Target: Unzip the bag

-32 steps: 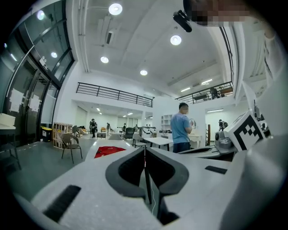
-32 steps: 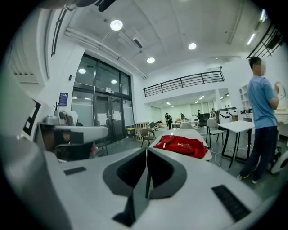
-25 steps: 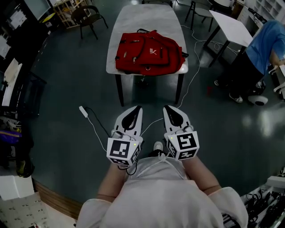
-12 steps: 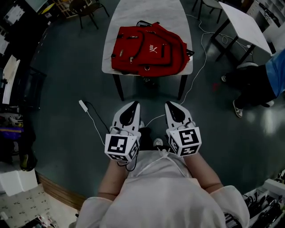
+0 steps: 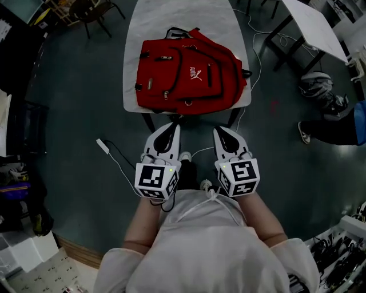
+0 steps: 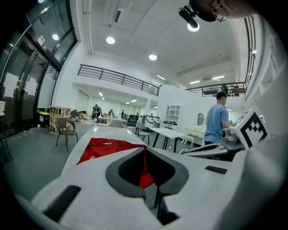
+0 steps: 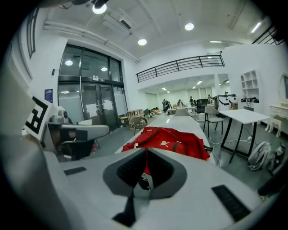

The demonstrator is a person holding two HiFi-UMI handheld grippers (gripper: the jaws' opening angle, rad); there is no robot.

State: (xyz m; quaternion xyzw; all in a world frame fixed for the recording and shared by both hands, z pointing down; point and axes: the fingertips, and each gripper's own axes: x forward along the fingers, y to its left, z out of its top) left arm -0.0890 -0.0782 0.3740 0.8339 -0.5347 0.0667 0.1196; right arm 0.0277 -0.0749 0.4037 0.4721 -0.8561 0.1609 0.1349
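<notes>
Both pressed together, left hand-held gripper [image 5: 173,126], right hand-held gripper [image 5: 221,131], red backpack [image 5: 189,77] ahead, untouched

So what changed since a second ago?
The person stepped closer to the table, so the red backpack now lies just ahead of the left gripper and right gripper. Nothing was grabbed. Both stay shut and empty, side by side; the backpack lies untouched.

One backpack [image 5: 189,71] — two grippers, left gripper [image 5: 171,128] and right gripper [image 5: 224,132] — two tables, near table [image 5: 171,14], side table [image 5: 313,26]
</notes>
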